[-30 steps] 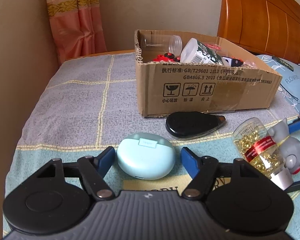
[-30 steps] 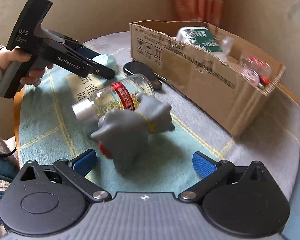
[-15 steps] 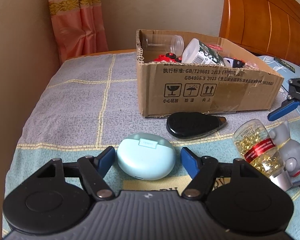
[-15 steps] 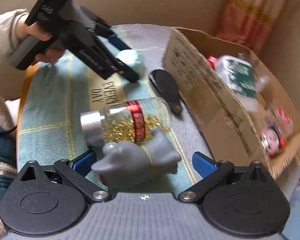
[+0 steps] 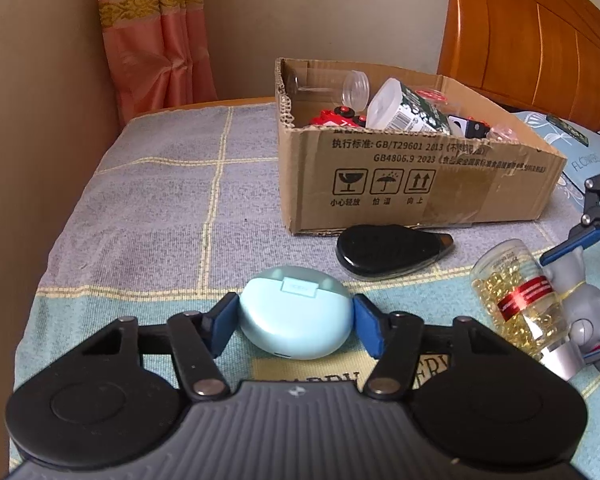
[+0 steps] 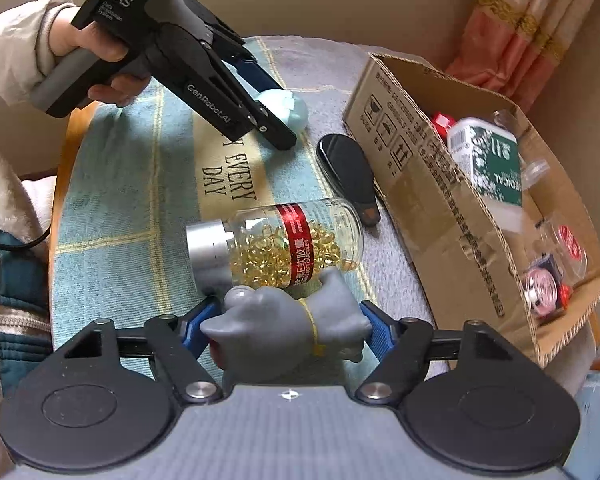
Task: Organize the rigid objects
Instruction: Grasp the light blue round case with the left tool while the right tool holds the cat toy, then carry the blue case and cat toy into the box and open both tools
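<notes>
Pale blue oval plastic case (image 5: 294,318) sits on the checked blanket (image 5: 160,200), squeezed between the left gripper's (image 5: 295,324) blue pads. Right gripper (image 6: 285,330) clamps the grey elephant figurine (image 6: 288,330), just beside the clear capsule bottle (image 6: 284,242) lying down. Open cardboard box (image 5: 420,184) stands beyond, already holding things.

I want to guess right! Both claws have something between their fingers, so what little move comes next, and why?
Probably lift both and carry them toward the cardboard box. The left claw is pinching the pale blue case, the right claw is pinching the grey toy figure, and the box already holds other items.
</notes>
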The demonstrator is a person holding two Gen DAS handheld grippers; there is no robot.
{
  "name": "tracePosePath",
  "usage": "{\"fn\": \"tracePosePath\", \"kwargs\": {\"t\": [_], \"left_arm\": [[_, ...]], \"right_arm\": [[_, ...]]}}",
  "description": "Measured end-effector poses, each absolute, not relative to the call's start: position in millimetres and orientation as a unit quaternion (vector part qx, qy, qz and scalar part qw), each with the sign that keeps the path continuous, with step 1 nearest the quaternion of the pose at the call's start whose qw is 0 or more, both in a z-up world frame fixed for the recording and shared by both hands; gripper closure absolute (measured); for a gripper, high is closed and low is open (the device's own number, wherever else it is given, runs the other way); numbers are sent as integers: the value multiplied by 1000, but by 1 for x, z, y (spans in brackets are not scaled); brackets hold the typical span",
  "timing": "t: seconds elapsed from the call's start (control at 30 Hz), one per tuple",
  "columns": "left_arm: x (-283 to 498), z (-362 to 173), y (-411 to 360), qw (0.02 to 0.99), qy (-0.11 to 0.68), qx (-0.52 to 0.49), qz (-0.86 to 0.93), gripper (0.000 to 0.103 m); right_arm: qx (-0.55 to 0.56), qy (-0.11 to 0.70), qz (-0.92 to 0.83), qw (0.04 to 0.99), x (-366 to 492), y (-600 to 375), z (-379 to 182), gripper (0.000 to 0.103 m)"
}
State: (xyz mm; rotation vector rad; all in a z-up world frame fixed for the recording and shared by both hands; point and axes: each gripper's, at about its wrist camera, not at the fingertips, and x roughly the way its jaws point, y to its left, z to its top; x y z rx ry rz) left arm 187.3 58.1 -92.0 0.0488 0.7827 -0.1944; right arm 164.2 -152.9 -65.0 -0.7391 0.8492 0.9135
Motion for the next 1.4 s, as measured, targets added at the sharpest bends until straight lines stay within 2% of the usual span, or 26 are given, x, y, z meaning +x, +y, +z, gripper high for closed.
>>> {"fn": "tracePosePath", "kwargs": {"t": [0.37, 0.73, 1.13, 1.4], "left_arm": [[189, -87, 58, 905, 404, 54, -126, 43], [185, -70, 62, 889, 421, 76, -163, 43], [187, -17, 56, 883, 408, 94, -214, 43], [223, 30, 37, 891, 371, 115, -235, 43]], "right_arm": [[-240, 423, 392, 781, 164, -171, -51, 25], [-223, 419, 372, 798, 158, -177, -34, 26], [-199, 379, 344, 836, 170, -186, 10, 26], [-181, 352, 304, 866, 202, -194, 33, 26]]}}
